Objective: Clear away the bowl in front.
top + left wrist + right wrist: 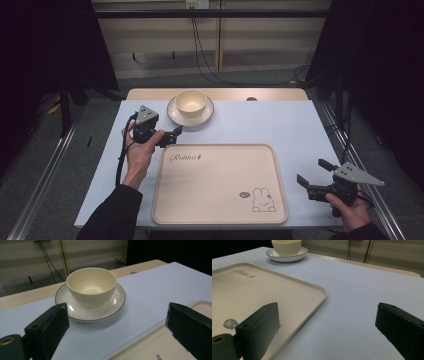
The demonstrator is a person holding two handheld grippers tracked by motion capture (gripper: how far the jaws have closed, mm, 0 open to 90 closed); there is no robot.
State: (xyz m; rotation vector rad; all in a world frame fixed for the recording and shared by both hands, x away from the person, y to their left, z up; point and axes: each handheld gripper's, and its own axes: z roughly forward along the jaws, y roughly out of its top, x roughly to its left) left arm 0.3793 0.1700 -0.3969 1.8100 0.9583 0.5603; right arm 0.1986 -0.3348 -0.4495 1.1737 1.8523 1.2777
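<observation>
A cream bowl (pixel 190 101) stands upright and empty on a white saucer (pixel 173 114) with a dark rim, at the back of the table. My left gripper (pixel 172 136) is held just left of and in front of the saucer, open, nothing between its jaws. In the left gripper view the bowl (pixel 91 286) and saucer (pixel 75 314) lie straight ahead of my left gripper (pixel 117 330). A cream tray (pixel 220 182) with a rabbit drawing lies in front. My right gripper (pixel 312 172) hovers open and empty just off the tray's right edge, shown too in the right gripper view (pixel 328 332).
A pale blue mat (pixel 280 125) covers the table (pixel 150 94), whose wooden back edge shows beyond it. In the right gripper view the tray (pixel 262 295) spreads to the left, with the bowl (pixel 286 246) and saucer (pixel 298 253) far behind it. Cables (pixel 210 70) hang behind the table.
</observation>
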